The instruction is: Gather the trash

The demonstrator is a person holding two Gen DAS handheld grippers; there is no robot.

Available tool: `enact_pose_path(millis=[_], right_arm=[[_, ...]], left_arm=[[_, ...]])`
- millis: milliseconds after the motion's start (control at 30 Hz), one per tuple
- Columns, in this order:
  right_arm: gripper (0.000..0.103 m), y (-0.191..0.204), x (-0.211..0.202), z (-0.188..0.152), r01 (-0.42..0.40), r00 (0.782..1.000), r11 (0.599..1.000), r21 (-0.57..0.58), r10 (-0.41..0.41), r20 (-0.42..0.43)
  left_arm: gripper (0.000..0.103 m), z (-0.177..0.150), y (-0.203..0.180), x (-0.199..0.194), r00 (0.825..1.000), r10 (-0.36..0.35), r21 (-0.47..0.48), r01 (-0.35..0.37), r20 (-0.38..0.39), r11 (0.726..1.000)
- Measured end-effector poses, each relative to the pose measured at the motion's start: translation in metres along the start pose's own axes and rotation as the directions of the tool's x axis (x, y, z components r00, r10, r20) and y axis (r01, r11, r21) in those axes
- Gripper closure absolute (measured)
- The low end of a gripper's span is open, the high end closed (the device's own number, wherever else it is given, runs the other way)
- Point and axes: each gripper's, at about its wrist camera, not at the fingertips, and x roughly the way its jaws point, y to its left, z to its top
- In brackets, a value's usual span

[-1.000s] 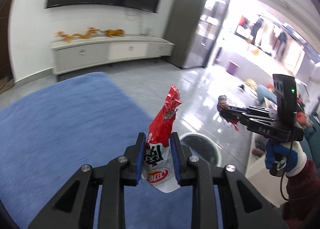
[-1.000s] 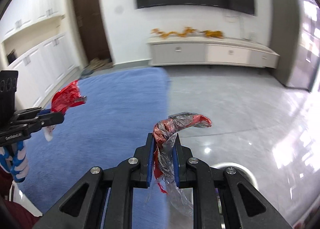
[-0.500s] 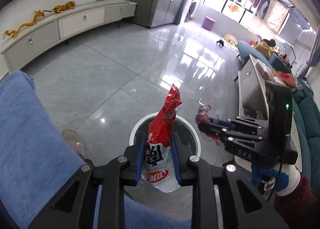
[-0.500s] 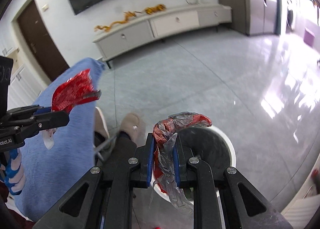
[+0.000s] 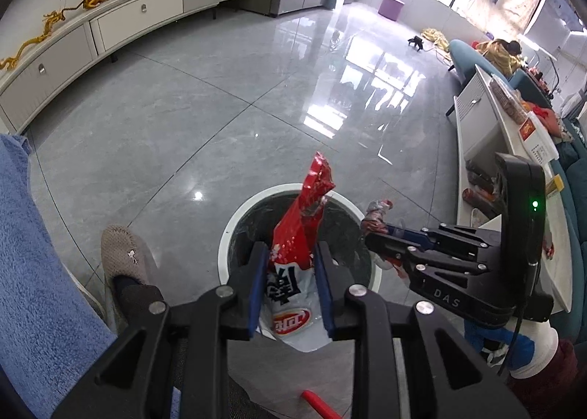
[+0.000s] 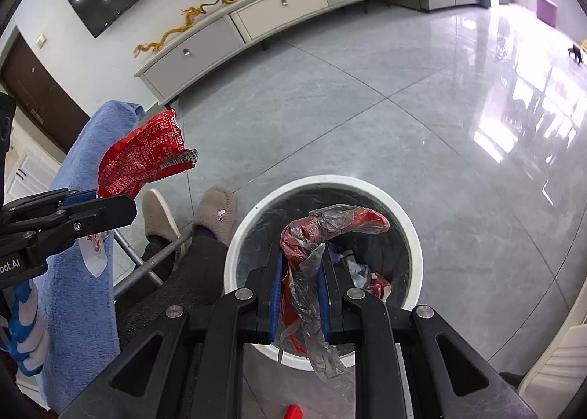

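My left gripper point(image 5: 290, 261) is shut on a red and white snack bag point(image 5: 299, 232) and holds it over the round white trash bin point(image 5: 234, 221). The bag also shows in the right wrist view point(image 6: 143, 158), left of the bin point(image 6: 411, 221). My right gripper point(image 6: 299, 261) is shut on a crumpled clear and red plastic wrapper point(image 6: 323, 224), above the bin's near rim. The bin has a dark liner and some trash point(image 6: 367, 272) inside. The right gripper also shows in the left wrist view point(image 5: 374, 235), at the bin's right edge.
A blue fuzzy cloth point(image 5: 33, 272) covers the surface at left. The person's feet in beige slippers point(image 6: 216, 210) rest beside the bin. A white TV cabinet point(image 5: 110, 23) lines the far wall. A white table point(image 5: 510, 162) with clutter stands at right. The grey tiled floor is glossy.
Both grippers have swung from over the blue cloth down toward the floor and now hold their trash over the bin. Both stay shut on their items.
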Motion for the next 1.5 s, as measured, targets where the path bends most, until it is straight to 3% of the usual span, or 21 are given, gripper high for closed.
enact_pose_path(millis=[233, 700, 733, 800, 833, 933, 1067, 1300, 1367, 1500], right_arm=[[0.086, -0.015, 0.016, -0.002, -0.017, 1.0, 0.999, 0.029, 0.017, -0.021], [0.082, -0.022, 0.036, -0.005, -0.002, 0.998, 0.998, 0.063, 0.005, -0.06], [0.079, -0.022, 0.037, -0.005, 0.003, 0.998, 0.998, 0.063, 0.001, -0.062], [0.072, -0.022, 0.038, -0.005, 0.011, 0.998, 0.998, 0.063, -0.007, -0.064], [0.067, -0.022, 0.039, -0.006, 0.014, 0.998, 0.998, 0.065, -0.01, -0.064], [0.059, -0.022, 0.038, -0.005, 0.024, 0.998, 0.997, 0.067, -0.02, -0.061], [0.058, -0.021, 0.03, -0.006, 0.037, 0.998, 0.997, 0.069, -0.033, -0.054], [0.058, -0.004, 0.008, 0.003, 0.047, 0.999, 0.997, 0.059, -0.047, -0.004], [0.056, 0.012, -0.004, 0.01, 0.042, 0.999, 0.998, 0.036, -0.043, 0.033], [0.051, 0.049, -0.027, 0.018, 0.037, 0.995, 0.999, -0.026, -0.034, 0.097]], left_arm=[[0.078, 0.0, -0.015, 0.01, 1.0, 0.026, 0.044, -0.025, -0.016, 0.999], [0.076, 0.001, -0.018, 0.023, 0.999, 0.001, 0.046, 0.001, -0.044, 0.999], [0.075, 0.001, -0.018, 0.024, 0.999, -0.007, 0.043, 0.009, -0.049, 0.999], [0.057, 0.001, -0.015, 0.024, 0.999, -0.017, 0.036, 0.019, -0.051, 0.999], [0.054, 0.001, -0.015, 0.022, 0.999, -0.02, 0.033, 0.021, -0.045, 0.999], [0.051, 0.002, -0.013, 0.02, 0.999, -0.037, 0.02, 0.038, -0.038, 0.999], [0.05, 0.002, -0.008, 0.014, 0.998, -0.048, -0.023, 0.048, -0.028, 0.999], [0.041, -0.005, 0.001, -0.027, 0.996, 0.0, -0.1, 0.009, 0.085, 0.995], [0.037, -0.011, 0.006, -0.043, 0.991, 0.044, -0.111, -0.03, 0.127, 0.993], [0.025, -0.03, 0.024, -0.085, 0.964, 0.161, -0.146, -0.131, 0.214, 0.98]])
